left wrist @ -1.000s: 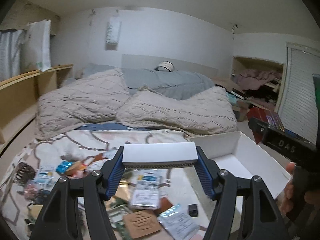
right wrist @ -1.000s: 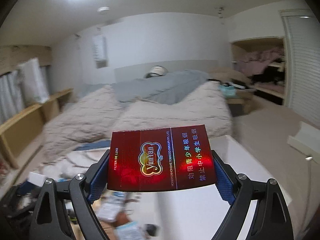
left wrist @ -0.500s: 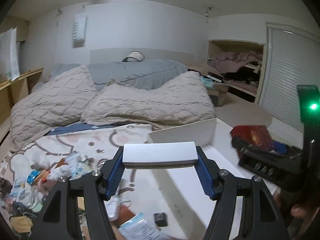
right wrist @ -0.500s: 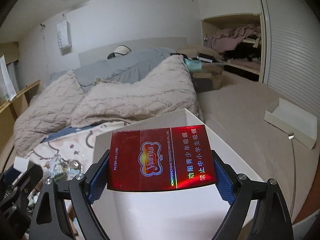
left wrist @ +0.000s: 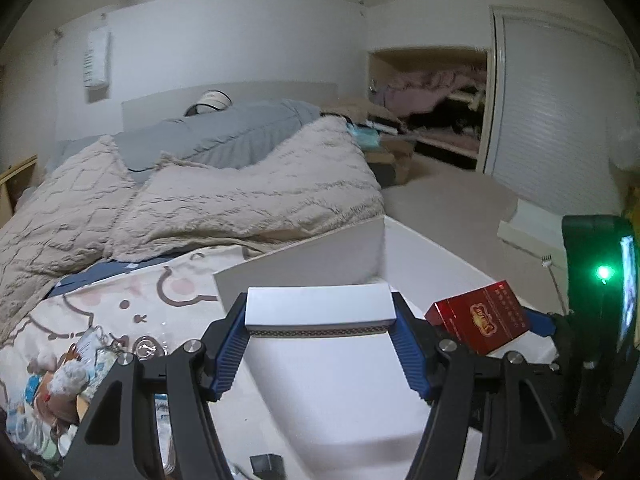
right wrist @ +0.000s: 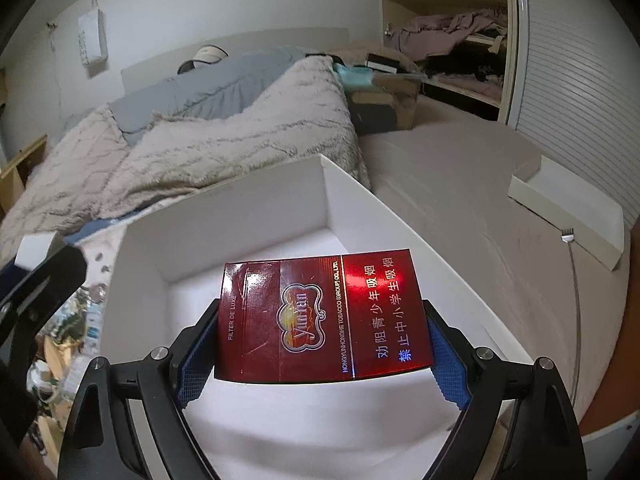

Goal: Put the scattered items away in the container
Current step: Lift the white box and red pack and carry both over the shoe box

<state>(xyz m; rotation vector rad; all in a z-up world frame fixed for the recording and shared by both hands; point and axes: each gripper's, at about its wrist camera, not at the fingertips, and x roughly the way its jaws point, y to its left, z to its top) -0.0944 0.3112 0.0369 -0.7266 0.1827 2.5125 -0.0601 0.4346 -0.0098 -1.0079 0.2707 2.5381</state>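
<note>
Both tongs loaded over the box (right wrist: 224, 216): left (left wrist: 318, 326) grips white pack (left wrist: 318, 306), right (right wrist: 322, 344) red pack (right wrist: 320, 320); crowded release risks collision.

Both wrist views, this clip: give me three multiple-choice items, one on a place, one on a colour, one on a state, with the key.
1. Where is the red cigarette pack?
A. on the bedspread
B. above the open white container
C. on the floor

2. What colour is the box in the left hand-held gripper?
A. white
B. green
C. black

3. What is the state of the right hand-held gripper?
A. open, holding nothing
B. not in view
C. shut on the pack

Key: 1 B, the right wrist view shows the container's white floor behind and below the pack. 2 A, its top face is plain white. 3 C, blue pads press both sides of the pack.
</note>
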